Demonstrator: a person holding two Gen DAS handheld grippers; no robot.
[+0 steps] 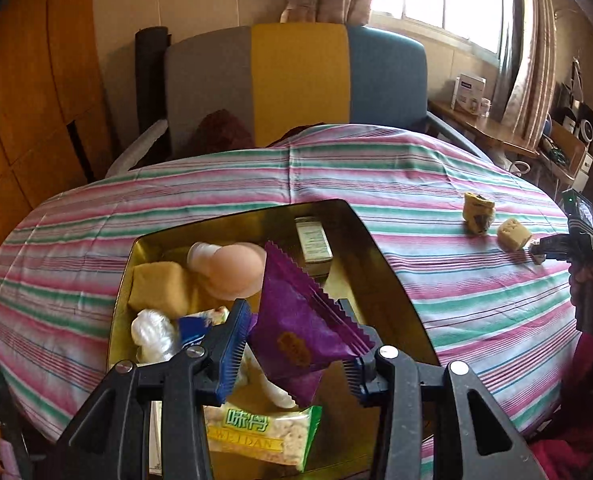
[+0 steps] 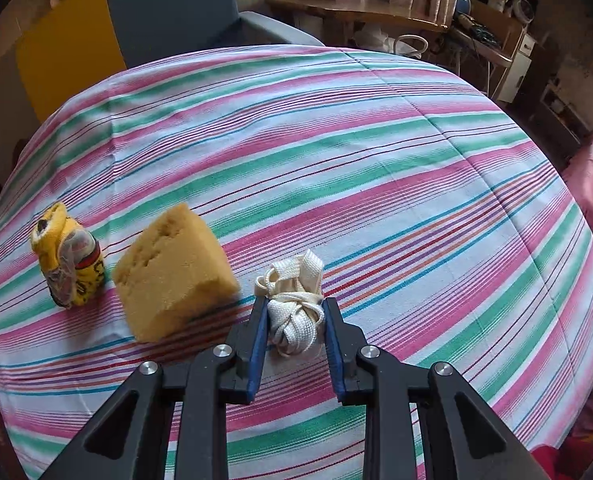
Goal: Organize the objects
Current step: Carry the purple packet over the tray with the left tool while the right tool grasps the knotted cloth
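Striped-cloth table [image 2: 376,152] before a grey, yellow and blue chair [image 1: 296,80].
Left gripper [image 1: 296,344] held a purple foil packet [image 1: 300,320] over the gold tin [image 1: 376,248]; right gripper [image 2: 295,320] clamped a white cord bundle [image 2: 294,312] beside the yellow sponge [image 2: 172,272].

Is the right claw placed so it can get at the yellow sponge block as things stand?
Probably not right away. The right claw is closed around the bundle of white strap. The yellow sponge block sits close to its left on the striped cloth, unobstructed, but the strap must be put down first.
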